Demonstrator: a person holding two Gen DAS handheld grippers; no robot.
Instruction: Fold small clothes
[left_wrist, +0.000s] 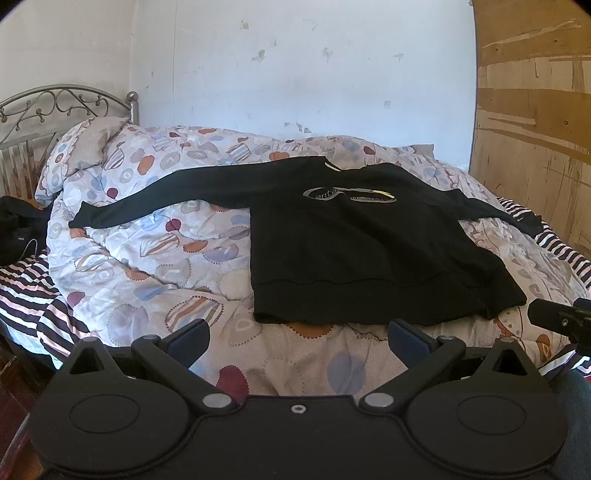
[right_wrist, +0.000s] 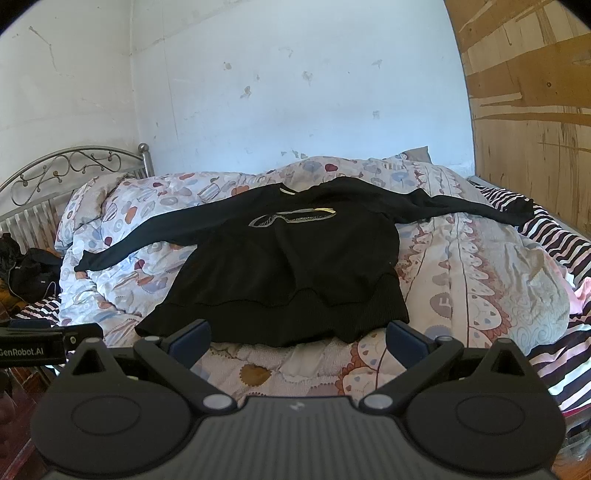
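Left wrist view: left black two-finger claw (left_wrist: 298, 338), fingers spread apart, empty, short of the hem of the black long-sleeved sweatshirt with a silver-and-yellow chest logo (left_wrist: 354, 243), which lies flat on the patterned quilt (left_wrist: 147, 258). Its far sleeve cuff is hard to make out; logo lettering illegible.

Right wrist view: right black two-finger claw (right_wrist: 298, 338), fingers likewise spread, empty, near the sweatshirt's (right_wrist: 288, 266) hem. Quilt (right_wrist: 461, 266) partly covers the striped sheet (right_wrist: 561, 236).

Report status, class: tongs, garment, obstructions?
Left tongs open, empty. Right tongs open, empty. Black sweatshirt flat on quilt, sleeves spread, unfolded. Nothing in the way.
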